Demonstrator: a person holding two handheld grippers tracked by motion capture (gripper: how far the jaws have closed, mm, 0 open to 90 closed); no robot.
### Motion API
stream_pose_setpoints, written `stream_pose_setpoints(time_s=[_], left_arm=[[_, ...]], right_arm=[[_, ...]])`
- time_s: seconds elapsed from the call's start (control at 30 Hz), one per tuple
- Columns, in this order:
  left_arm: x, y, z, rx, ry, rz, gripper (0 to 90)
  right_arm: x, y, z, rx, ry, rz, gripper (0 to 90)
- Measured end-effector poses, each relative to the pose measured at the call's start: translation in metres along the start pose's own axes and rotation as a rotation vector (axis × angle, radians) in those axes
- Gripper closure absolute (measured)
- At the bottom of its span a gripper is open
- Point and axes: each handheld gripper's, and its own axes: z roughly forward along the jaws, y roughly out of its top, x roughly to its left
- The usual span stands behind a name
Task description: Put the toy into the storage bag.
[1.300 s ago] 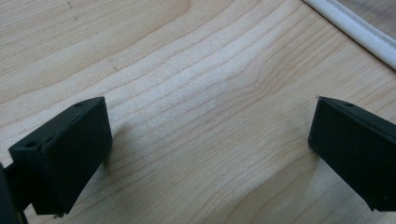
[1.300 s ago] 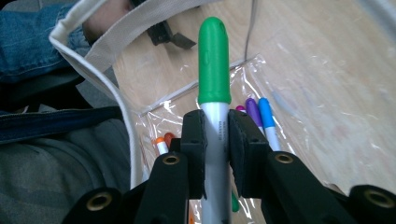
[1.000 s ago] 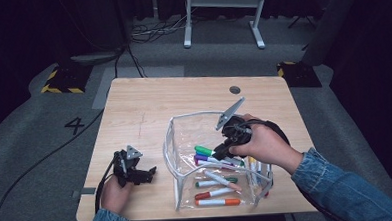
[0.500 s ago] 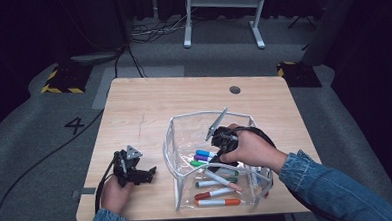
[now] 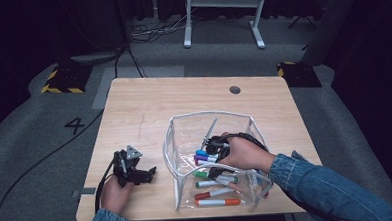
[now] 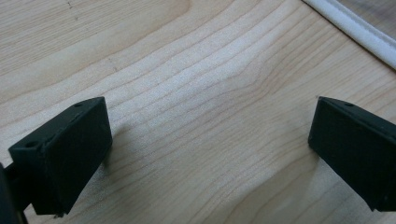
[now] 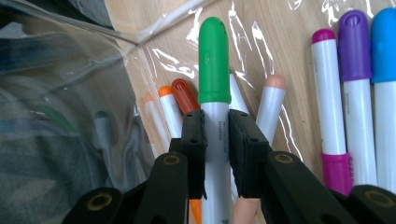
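Observation:
A clear plastic pouch (image 5: 184, 122) with a white rim lies open on the wooden table (image 5: 149, 107), holding several markers. My right gripper (image 7: 216, 135) is inside the pouch, shut on a white marker with a green cap (image 7: 214, 60). In the high view the right gripper (image 5: 216, 148) sits under the person's hand among the markers. Pink, purple and blue markers (image 7: 356, 70) lie side by side to its right. My left gripper (image 5: 144, 174) rests on the table left of the pouch, its jaws wide apart with bare wood (image 6: 205, 116) between them.
Orange-capped and red-capped markers (image 5: 215, 201) lie at the pouch's near end. The pouch's white rim (image 6: 350, 32) crosses the left gripper view's top right corner. A round dark hole (image 5: 234, 90) sits in the table's far right part. The table's near edge is close to both hands.
The right hand and gripper have moved left and lower into the pouch, down onto the markers. The left gripper has stayed in place.

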Motion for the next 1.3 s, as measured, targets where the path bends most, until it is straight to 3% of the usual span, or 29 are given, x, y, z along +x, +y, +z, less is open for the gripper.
stream_pose_setpoints(time_s=[0.27,0.33,0.37,0.5,0.67,0.97,1.1,1.3], left_arm=[[0.0,0.0,0.0,0.0,0.0,0.0,0.0],[0.0,0.0,0.0,0.0,0.0,0.0,0.0],[0.0,0.0,0.0,0.001,0.0,0.0,0.0],[0.0,0.0,0.0,0.0,0.001,0.0,0.0],[0.0,0.0,0.0,0.0,0.0,0.0,0.0],[0.0,0.0,0.0,0.001,0.0,0.0,0.0],[0.0,0.0,0.0,0.001,0.0,0.0,0.0],[0.0,0.0,0.0,0.001,0.0,0.0,0.0]], right_arm=[[-0.003,-0.001,0.009,0.049,-0.02,-0.01,76.4],[-0.004,-0.001,0.011,0.032,-0.021,-0.013,60.0],[-0.005,-0.001,0.011,0.006,-0.037,-0.017,51.2],[-0.003,0.002,-0.001,-0.102,-0.095,-0.036,41.7],[0.003,0.004,-0.025,-0.224,-0.146,-0.06,41.5],[0.025,-0.005,-0.08,-0.393,-0.217,-0.089,42.1],[0.033,-0.015,-0.104,-0.448,-0.255,-0.087,42.1],[0.038,-0.043,-0.133,-0.515,-0.287,-0.041,43.0]])
